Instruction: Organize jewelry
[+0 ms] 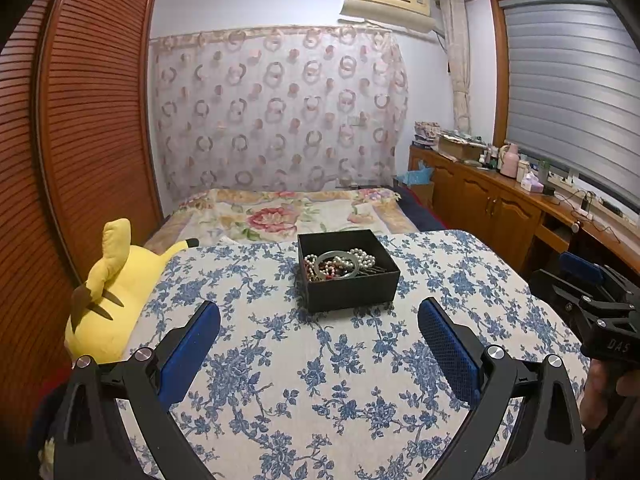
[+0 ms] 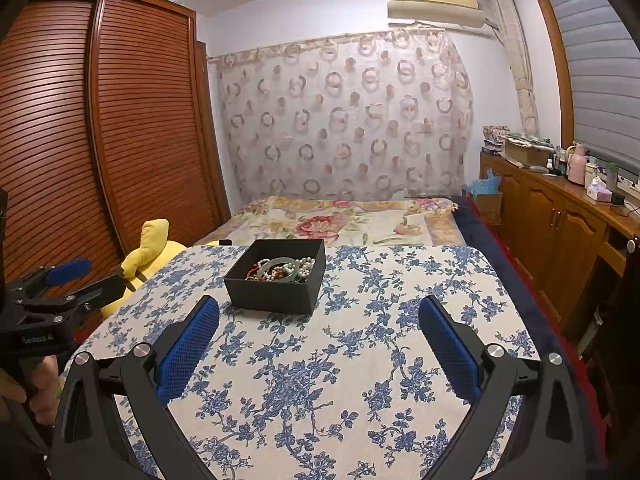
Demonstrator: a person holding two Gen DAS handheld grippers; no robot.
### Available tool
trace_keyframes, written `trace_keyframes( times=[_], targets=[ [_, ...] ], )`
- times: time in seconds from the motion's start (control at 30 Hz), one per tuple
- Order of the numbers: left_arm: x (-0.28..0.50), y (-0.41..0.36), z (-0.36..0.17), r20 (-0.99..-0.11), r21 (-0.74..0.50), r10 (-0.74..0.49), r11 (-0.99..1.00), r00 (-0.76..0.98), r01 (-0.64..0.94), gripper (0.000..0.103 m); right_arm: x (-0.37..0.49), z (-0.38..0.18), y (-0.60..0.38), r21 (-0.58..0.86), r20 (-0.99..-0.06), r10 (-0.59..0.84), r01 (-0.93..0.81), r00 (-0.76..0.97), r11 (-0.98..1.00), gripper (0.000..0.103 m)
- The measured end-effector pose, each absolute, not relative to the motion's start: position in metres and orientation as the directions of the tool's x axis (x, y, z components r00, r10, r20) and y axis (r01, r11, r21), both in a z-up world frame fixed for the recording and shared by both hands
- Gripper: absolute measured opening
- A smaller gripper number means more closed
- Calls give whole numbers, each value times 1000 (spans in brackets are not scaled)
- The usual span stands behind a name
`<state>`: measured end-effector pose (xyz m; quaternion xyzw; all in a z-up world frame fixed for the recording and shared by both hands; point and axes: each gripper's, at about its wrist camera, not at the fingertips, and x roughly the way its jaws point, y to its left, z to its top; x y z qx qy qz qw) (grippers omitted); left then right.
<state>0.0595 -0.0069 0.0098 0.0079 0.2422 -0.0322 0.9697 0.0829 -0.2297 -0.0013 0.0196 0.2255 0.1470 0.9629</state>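
A black open box [image 1: 352, 290] stands on the blue-floral tablecloth [image 1: 320, 380]. It holds a jumble of jewelry [image 1: 340, 265]: pearl strands, a pale green bangle, dark red beads. It also shows in the right wrist view as the box [image 2: 276, 296] with the jewelry [image 2: 282, 269] inside. My left gripper [image 1: 320, 312] is open and empty, just short of the box. My right gripper [image 2: 320, 312] is open and empty, near the box and to its right. Each gripper shows at the edge of the other's view: the right gripper [image 1: 592, 280] and the left gripper [image 2: 80, 276].
A yellow plush toy [image 1: 116, 292] lies at the table's left edge. Beyond the table is a bed [image 1: 288, 212] with a floral cover. A wooden louvred wardrobe [image 1: 80, 120] stands on the left, and a cluttered wooden cabinet [image 1: 500, 192] on the right.
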Motion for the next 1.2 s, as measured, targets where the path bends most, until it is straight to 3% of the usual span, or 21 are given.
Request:
trace_keyframes(
  times=[1.2],
  targets=[
    [54, -10, 12, -453, 8, -51, 998, 890, 62, 96, 83, -8, -227, 103, -434, 288, -270, 854, 957, 101]
  ],
)
